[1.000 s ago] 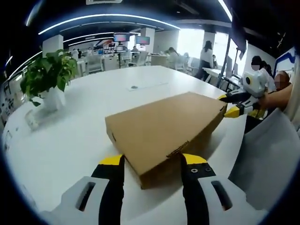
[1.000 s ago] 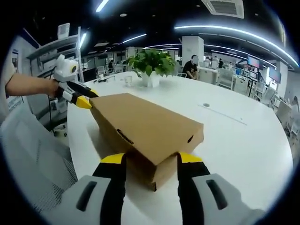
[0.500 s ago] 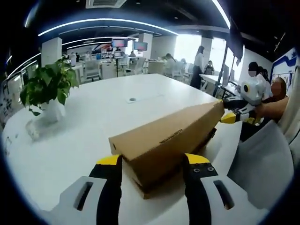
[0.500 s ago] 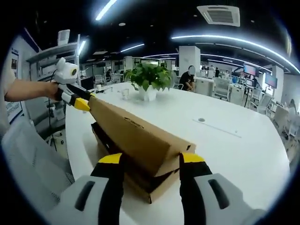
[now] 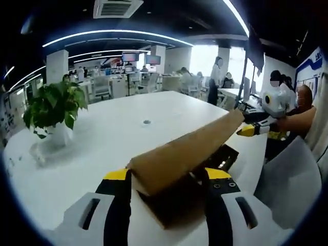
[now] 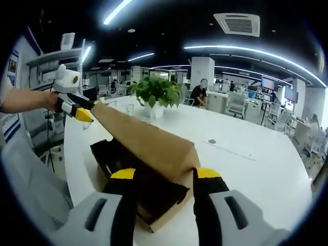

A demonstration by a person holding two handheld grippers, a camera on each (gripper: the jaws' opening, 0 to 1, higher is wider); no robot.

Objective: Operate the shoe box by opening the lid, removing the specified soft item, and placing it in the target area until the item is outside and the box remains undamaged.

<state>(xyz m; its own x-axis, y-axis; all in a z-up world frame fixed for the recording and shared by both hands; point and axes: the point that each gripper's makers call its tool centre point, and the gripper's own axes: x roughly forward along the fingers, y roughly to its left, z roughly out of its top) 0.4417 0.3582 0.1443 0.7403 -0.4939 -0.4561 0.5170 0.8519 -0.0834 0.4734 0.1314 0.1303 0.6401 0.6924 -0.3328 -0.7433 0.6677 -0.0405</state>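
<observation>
we have the flat brown cardboard shoe box lid (image 5: 184, 154) raised at each end, tilted up like a ramp over the open brown cardboard box base (image 6: 169, 207), which sits on the round white table (image 5: 102, 148). the left gripper (image 5: 166, 177) straddles one end of the lid with its yellow-tipped jaws set wide on either side of it; whether they truly pinch the cardboard we cannot tell. the right gripper (image 6: 161, 177) does the same at the opposite end, jaws wide about the lid, grip likewise unclear. seen from the right gripper view, the left gripper sits at the far end of the lid.

just below and ahead of our right jaws the box interior shows dark (image 6: 128, 169); something black lies in there, likely the soft item, but its shape is too murky to name.

to do this step well, we judge both ends should rise evenly so the lid does not twist or crease, swinging it clear of the base without dragging the base along the table. a green potted plant (image 6: 154, 92) stands well beyond the box, out of our way.
</observation>
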